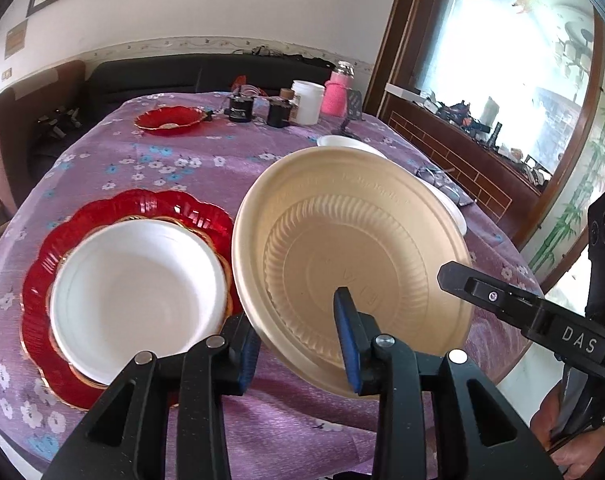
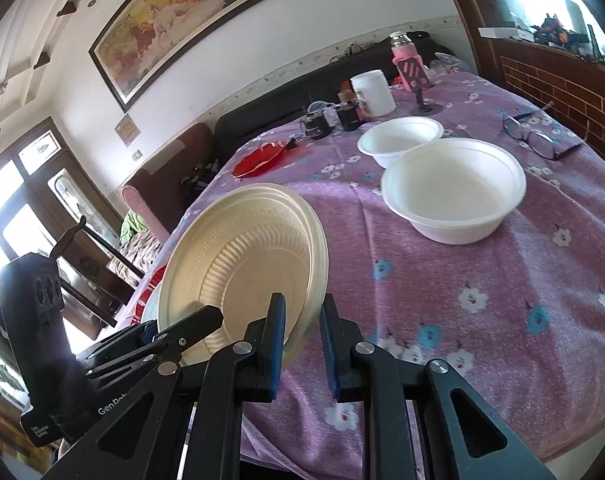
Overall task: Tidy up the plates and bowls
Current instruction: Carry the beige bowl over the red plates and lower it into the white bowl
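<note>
A cream plate (image 1: 350, 256) is tilted up off the purple tablecloth; it also shows in the right wrist view (image 2: 242, 264). My left gripper (image 1: 298, 344) has its jaws around the plate's near rim with a gap between them. My right gripper (image 2: 302, 344) has its blue pads on either side of the plate's lower edge. A white bowl (image 1: 138, 296) sits on a red scalloped plate (image 1: 46, 264) to the left. Two white bowls (image 2: 454, 188) (image 2: 400, 134) stand on the table's right side.
A small red dish (image 1: 168, 120) lies at the far side of the table (image 1: 206, 160). Dark jars (image 1: 240, 109), a white tub (image 1: 307, 102) and a pink bottle (image 1: 336, 92) stand at the back. Eyeglasses (image 2: 538, 136) lie near the right edge.
</note>
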